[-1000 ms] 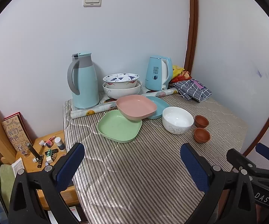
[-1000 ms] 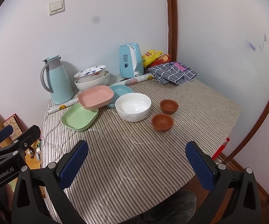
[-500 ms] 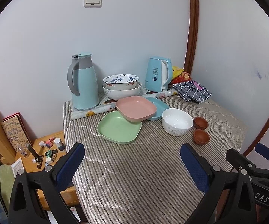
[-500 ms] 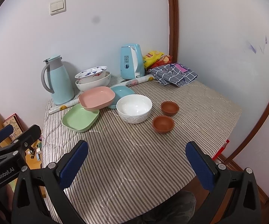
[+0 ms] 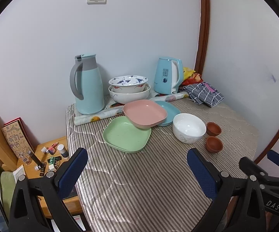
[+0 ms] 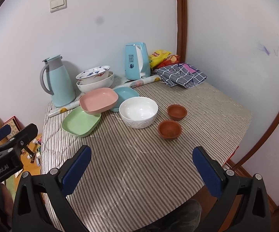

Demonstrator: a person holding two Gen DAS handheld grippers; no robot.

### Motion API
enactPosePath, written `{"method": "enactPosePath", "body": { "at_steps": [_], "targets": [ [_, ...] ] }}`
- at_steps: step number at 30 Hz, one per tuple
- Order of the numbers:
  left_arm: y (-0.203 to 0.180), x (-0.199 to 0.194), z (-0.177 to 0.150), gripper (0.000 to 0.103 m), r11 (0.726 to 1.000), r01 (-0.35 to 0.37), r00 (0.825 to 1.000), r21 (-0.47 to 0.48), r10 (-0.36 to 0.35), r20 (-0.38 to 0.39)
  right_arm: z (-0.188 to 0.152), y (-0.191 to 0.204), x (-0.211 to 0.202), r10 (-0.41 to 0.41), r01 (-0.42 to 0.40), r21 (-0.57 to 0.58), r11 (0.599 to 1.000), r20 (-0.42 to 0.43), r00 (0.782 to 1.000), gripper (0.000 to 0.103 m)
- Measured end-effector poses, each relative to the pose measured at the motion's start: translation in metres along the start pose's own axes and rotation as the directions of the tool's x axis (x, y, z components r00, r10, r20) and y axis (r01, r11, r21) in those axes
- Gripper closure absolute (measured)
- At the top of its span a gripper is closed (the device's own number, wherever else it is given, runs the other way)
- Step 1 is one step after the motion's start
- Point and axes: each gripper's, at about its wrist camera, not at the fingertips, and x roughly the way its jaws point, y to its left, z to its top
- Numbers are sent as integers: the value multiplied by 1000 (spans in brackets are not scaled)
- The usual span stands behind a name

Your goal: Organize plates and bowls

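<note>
On the striped tablecloth a pink plate [image 5: 145, 114] [image 6: 98, 100] rests tilted across a green plate [image 5: 126, 134] [image 6: 80, 121] and a blue plate [image 5: 167, 112] [image 6: 126, 95]. A white bowl [image 5: 188, 128] [image 6: 138, 112] stands to their right, with two small brown bowls [image 5: 214, 144] [image 6: 169, 129] beyond it. Two patterned bowls [image 5: 128, 89] [image 6: 95, 79] are stacked at the back. My left gripper [image 5: 139, 172] and right gripper [image 6: 142, 172] are both open and empty, held above the table's near part, well short of the dishes.
A teal thermos jug [image 5: 88, 87] and a blue kettle [image 5: 167, 76] stand at the back wall, with a rolled sheet [image 5: 100, 116], a checked cloth [image 5: 204, 94] and snack bags [image 6: 162, 58]. A low wooden stand [image 5: 48, 154] with small items is left of the table.
Both views have shifted very slightly; the dishes sit a touch lower in frame. Nothing on the table has moved and both grippers stay open.
</note>
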Motion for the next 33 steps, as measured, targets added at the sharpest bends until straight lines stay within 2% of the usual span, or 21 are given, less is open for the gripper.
{"method": "enactPosePath", "body": {
  "at_steps": [14, 22, 33],
  "targets": [
    [2, 49, 18, 0, 1000, 1, 999, -5, -1, -45, 27, -16, 46, 26, -25, 36, 999, -21, 999, 1],
    [10, 82, 34, 0, 1000, -1, 997, -29, -1, -73, 51, -10, 78, 46, -46, -13, 999, -41, 998, 12],
    [18, 133, 59, 7, 999, -28, 994, -36, 24, -109, 90, 9, 134, 89, -94, -85, 992, -69, 994, 24]
  ]
}}
